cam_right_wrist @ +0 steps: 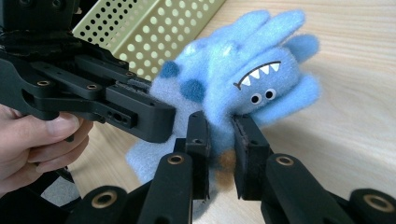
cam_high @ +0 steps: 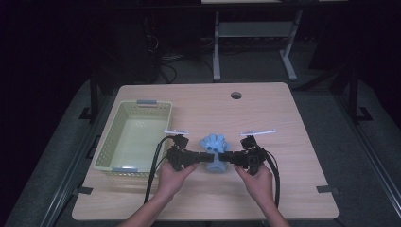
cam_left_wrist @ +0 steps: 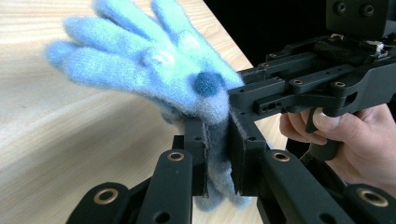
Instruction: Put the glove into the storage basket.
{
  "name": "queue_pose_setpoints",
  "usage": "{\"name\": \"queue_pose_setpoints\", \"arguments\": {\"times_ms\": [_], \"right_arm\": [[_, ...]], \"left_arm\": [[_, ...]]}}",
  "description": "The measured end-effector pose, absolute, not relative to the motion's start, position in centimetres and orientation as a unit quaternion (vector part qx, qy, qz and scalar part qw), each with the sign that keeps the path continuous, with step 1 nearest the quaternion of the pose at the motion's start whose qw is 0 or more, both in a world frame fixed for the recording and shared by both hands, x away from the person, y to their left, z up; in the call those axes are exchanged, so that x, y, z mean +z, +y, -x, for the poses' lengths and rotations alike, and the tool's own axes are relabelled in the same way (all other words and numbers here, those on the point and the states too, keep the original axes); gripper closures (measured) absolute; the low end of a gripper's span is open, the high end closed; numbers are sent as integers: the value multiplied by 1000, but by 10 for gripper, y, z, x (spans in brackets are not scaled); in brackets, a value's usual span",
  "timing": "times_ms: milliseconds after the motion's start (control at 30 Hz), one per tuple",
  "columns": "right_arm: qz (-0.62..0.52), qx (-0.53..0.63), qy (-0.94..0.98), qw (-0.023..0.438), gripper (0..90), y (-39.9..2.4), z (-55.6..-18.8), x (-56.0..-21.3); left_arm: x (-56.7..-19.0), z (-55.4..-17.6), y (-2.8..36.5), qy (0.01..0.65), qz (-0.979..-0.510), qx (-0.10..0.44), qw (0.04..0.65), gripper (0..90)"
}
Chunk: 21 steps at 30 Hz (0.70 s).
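Blue fuzzy glove point(cam_high: 213, 150) clamped from both sides, near the tabletop point(cam_high: 293, 142) centre.
Left gripper point(cam_high: 208, 157) and right gripper point(cam_high: 222, 158) are each closed on the glove's cuff end, fingers pointing toward the far edge; pale green basket point(cam_high: 108, 146) sits by the left edge.
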State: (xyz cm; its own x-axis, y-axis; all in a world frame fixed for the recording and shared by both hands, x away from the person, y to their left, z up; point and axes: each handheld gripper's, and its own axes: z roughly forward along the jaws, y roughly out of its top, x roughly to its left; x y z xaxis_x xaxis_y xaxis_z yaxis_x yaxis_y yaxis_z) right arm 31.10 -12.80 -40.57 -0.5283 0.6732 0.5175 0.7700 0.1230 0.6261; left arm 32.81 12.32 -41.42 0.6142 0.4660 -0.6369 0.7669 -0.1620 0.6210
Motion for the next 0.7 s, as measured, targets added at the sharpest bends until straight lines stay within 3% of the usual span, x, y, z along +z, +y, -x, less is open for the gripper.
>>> {"name": "queue_pose_setpoints", "arguments": {"times_ms": [700], "right_arm": [[453, -456, -765, 47, 785, -91, -332, -373]], "left_arm": [[-386, -338, 162, 420, -735, -140, 513, 786]]}}
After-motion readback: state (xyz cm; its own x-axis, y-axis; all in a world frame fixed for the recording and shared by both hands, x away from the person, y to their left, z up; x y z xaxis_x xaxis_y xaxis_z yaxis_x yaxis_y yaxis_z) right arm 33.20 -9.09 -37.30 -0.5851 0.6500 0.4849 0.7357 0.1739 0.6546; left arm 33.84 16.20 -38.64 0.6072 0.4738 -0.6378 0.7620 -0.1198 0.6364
